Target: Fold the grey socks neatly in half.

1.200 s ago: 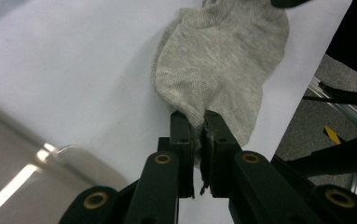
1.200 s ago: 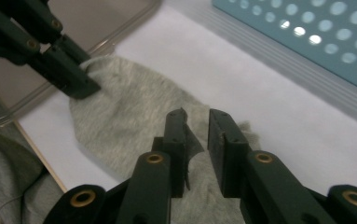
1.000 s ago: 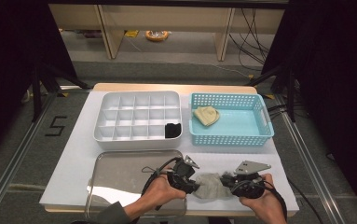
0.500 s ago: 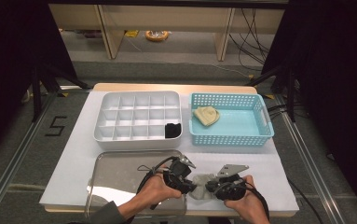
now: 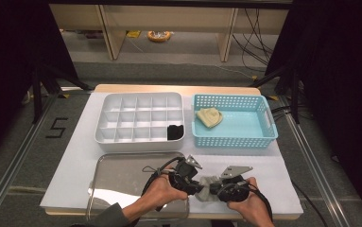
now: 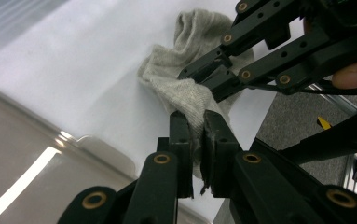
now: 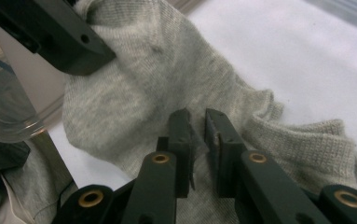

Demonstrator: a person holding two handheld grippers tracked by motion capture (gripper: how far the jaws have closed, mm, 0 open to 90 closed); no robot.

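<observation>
Two hand-held grippers meet over a crumpled grey knitted sock [image 5: 209, 185] at the near edge of the white-covered tabletop [image 5: 282, 175], just right of a shiny rectangular metal tray [image 5: 122, 177]. The left gripper [image 5: 199, 188], seen in its own view [image 6: 194, 125], is clamped on a fold of the sock [image 6: 185, 88], the fabric pinched tight between its two black jaws. The right gripper [image 5: 215, 190] comes in from the opposite side; its own view [image 7: 196, 122] shows its jaws drawn close together on a ridge of the sock [image 7: 134, 93], a thin sliver of cloth caught between them. Farther back on the tabletop, a white plastic compartment organiser [image 5: 141, 118] has a small black item [image 5: 175, 132] in its near right cell, and beside it a light blue perforated plastic basket [image 5: 235, 135] holds a folded cream-coloured cloth piece [image 5: 209, 117].
</observation>
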